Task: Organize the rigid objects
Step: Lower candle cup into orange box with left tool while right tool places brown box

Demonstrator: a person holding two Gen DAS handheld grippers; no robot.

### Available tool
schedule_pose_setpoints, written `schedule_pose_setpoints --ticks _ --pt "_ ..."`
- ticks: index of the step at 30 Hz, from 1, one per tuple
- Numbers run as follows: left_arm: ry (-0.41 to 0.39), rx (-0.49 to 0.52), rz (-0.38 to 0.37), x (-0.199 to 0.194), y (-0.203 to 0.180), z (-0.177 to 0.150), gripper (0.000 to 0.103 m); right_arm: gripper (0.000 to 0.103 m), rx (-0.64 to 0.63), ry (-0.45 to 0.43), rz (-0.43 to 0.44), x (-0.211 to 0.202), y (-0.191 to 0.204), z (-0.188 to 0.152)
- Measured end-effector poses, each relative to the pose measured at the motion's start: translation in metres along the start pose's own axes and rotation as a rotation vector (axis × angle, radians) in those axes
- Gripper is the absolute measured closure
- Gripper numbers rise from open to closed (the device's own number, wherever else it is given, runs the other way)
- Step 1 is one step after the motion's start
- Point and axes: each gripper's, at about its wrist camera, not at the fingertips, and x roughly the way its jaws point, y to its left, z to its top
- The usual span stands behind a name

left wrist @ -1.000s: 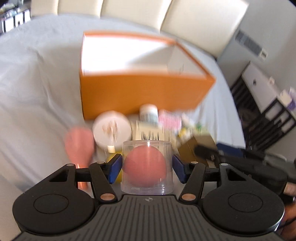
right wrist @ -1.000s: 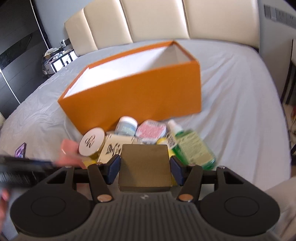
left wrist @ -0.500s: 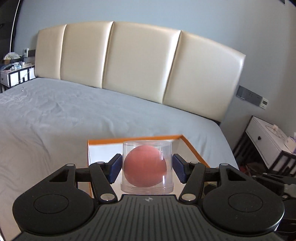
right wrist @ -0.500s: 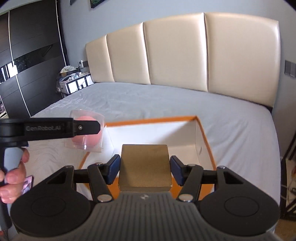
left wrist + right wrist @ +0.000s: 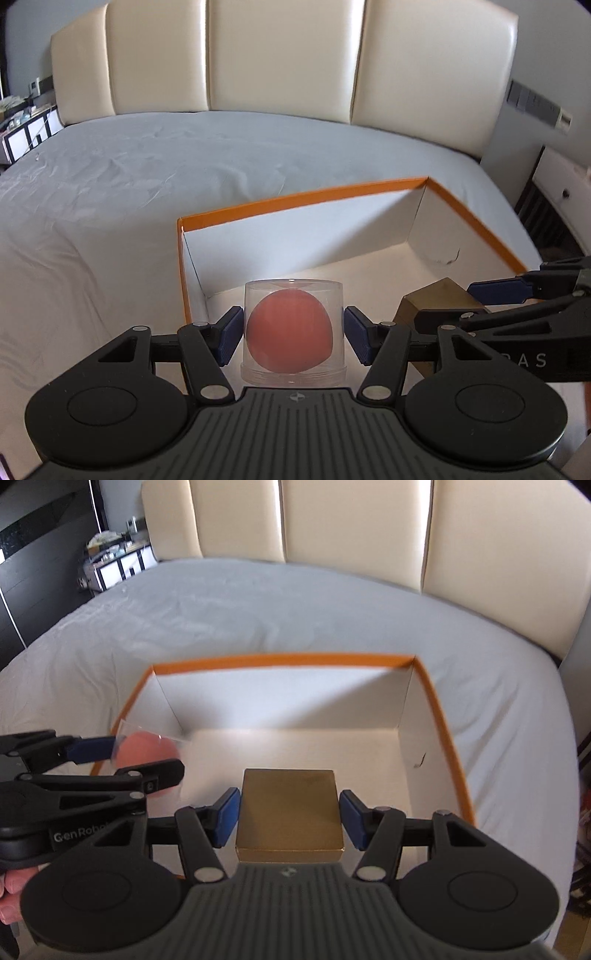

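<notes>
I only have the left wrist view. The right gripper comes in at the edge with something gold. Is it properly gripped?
Observer: Yes. The right wrist view shows a flat gold box sitting square between the right gripper's blue fingers.
Reviewer: Is anything ahead of it in the orange box?
Observer: No, just bare white floor up to the far wall.
Reviewer: Who holds the left gripper?
Observer: A bare hand. Only its fingers show, at the frame edge.

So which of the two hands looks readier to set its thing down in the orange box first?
Probably the right: its tongs hold the flat gold box over the orange cardboard box's open middle floor. The left tongs hold the clear pink-ball container near the left wall.
</notes>
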Motion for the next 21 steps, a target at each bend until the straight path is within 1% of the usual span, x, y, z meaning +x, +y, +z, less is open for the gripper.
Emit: schedule_pose_setpoints --ticks 2,4,7,9,12,17,18,21 --pt "0.029 0.004 -0.012 0.005 0.0 -0.003 0.035 0.045 0.005 0.036 0.004 0.008 -0.001 0.0" --pt "0.062 0.018 -0.029 0.013 0.005 -0.002 0.035 0.045 0.001 0.058 -0.012 0.013 -0.003 -0.001" --pt "0.104 0.073 0.006 0.022 0.001 -0.008 0.035 0.045 0.005 0.073 -0.013 0.015 -0.008 -0.001" --pt "0.111 0.106 0.014 0.024 -0.003 -0.012 0.035 0.044 0.018 0.087 -0.008 0.017 -0.01 0.0" --pt "0.123 0.107 0.021 0.024 -0.003 -0.012 0.035 0.044 0.032 0.103 -0.005 0.021 -0.011 -0.002" --pt "0.122 0.087 -0.01 0.021 0.003 -0.013 0.033 0.044 0.028 0.109 0.002 0.021 -0.008 -0.006" --pt "0.122 0.091 -0.015 0.021 0.002 -0.013 0.03 0.044 0.028 0.111 0.002 0.02 -0.007 -0.007" --pt "0.105 0.102 -0.03 0.017 0.0 -0.016 0.029 0.044 0.027 0.113 -0.005 0.019 -0.008 -0.006"
